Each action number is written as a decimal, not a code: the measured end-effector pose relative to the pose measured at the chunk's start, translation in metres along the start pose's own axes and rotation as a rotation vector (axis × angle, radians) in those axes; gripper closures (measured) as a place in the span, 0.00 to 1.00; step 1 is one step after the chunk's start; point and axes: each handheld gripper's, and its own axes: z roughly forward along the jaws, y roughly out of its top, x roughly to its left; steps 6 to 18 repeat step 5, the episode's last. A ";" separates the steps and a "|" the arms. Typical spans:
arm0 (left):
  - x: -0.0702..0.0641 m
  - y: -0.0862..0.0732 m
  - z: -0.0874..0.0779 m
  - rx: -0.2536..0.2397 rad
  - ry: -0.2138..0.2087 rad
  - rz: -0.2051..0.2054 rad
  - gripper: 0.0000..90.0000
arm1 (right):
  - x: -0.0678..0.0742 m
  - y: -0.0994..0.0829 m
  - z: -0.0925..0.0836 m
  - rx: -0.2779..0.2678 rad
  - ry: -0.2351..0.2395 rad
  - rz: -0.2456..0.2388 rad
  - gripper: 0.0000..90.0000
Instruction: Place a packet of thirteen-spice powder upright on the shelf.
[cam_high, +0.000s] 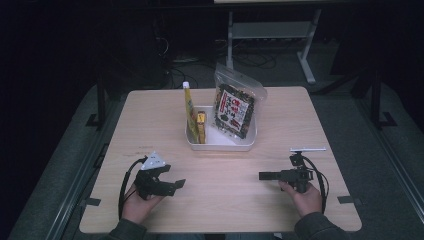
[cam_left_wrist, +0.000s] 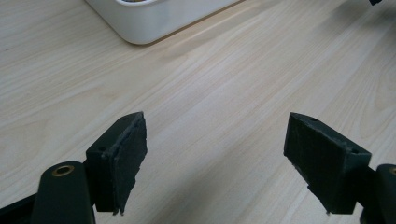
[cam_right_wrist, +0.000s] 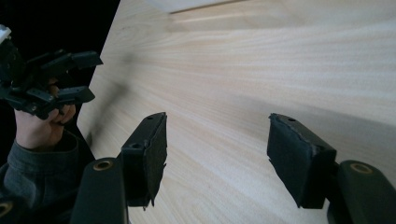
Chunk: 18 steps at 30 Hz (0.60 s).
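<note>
High view: both claws, left (cam_high: 179, 184) and right (cam_high: 261, 175), released and empty on the desk (cam_high: 280, 115); snack bag (cam_high: 234, 107) stands in white bin (cam_high: 220, 142) at 12 o'clock; approach level, grip its upper edge.

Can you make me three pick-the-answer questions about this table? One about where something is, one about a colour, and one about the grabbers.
1. Where does the snack bag stand?
A. in the white bin
B. on the floor
C. in a hand

2. What colour is the tall tube?
A. blue
B. yellow
C. pink

3. How are the left gripper and right gripper?
A. both open, holding nothing
B. both shut
C. both holding the bag

Answers: 1 A, the bag leans inside the bin. 2 B, its body is yellow. 3 A, only bare table shows between the jaws.
</note>
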 end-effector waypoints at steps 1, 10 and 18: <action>0.000 0.000 0.000 0.000 0.001 0.000 0.23 | 0.000 -0.002 0.000 0.000 0.000 -0.005 0.41; 0.000 0.000 0.001 0.003 -0.003 0.000 0.23 | 0.000 -0.009 0.001 0.006 0.000 -0.020 0.41; 0.000 0.000 0.001 0.003 -0.003 0.000 0.23 | 0.000 -0.009 0.001 0.006 0.000 -0.020 0.41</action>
